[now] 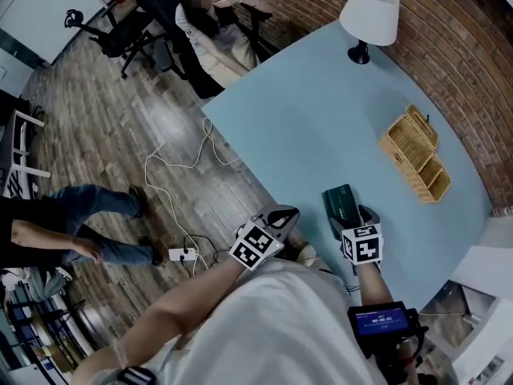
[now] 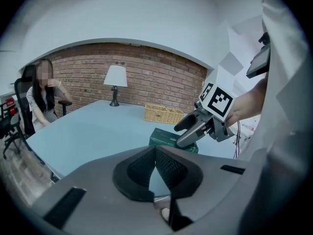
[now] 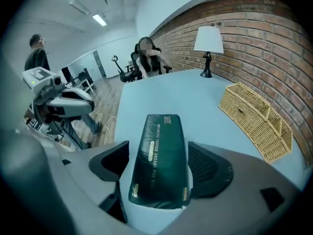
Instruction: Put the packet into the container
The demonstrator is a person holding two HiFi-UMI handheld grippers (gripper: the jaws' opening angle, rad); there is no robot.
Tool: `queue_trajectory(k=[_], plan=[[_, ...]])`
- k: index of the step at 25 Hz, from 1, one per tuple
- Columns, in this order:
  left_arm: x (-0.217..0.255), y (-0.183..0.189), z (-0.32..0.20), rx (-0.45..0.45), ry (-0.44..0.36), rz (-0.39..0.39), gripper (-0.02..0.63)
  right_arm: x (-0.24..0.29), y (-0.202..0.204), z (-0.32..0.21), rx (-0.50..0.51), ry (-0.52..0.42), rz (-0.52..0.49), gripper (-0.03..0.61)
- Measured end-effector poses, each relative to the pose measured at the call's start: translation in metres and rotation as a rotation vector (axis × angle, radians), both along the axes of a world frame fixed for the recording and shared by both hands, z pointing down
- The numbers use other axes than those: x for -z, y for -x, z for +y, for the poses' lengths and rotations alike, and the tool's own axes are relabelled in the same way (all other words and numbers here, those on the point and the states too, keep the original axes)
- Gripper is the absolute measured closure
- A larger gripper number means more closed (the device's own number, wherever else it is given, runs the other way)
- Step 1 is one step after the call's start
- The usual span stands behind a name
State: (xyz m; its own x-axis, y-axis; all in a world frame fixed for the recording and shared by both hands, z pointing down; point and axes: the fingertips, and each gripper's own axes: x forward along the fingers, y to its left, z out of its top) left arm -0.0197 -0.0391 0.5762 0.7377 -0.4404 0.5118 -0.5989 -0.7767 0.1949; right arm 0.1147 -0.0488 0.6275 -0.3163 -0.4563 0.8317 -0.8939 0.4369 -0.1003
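Observation:
A dark green packet (image 1: 341, 203) lies flat on the pale blue table (image 1: 304, 119), near its front edge. My right gripper (image 1: 358, 221) straddles the packet (image 3: 161, 160) with its jaws open: a gap shows on the left side, and the right pad sits close against it. The container is a wicker basket (image 1: 417, 155) with compartments, standing farther back to the right, also visible as the basket (image 3: 254, 119) beyond the packet. My left gripper (image 1: 279, 215) hovers at the table's edge, left of the packet, its jaws (image 2: 155, 151) shut with nothing in them.
A white lamp (image 1: 369, 14) stands at the table's far end by the brick wall. A person (image 1: 208, 22) sits at the far corner beside office chairs (image 1: 120, 26). Cables and a power strip (image 1: 183, 254) lie on the wooden floor at left, near another person's legs (image 1: 88, 215).

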Motion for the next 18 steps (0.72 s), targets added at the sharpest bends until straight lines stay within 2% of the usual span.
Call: queue_trajectory(k=[5, 13, 18], plan=[[-0.002, 0.014, -0.018, -0.004, 0.012, 0.008, 0.603, -0.019, 0.002, 0.007, 0.01, 0.083, 0.077, 0.175], [-0.004, 0.02, -0.044, -0.07, 0.016, 0.025, 0.603, -0.037, -0.003, 0.008, 0.011, 0.164, 0.206, 0.175], [-0.003, 0.023, -0.057, -0.11, 0.014, 0.037, 0.603, -0.036, -0.006, 0.008, -0.007, 0.185, 0.218, 0.183]])
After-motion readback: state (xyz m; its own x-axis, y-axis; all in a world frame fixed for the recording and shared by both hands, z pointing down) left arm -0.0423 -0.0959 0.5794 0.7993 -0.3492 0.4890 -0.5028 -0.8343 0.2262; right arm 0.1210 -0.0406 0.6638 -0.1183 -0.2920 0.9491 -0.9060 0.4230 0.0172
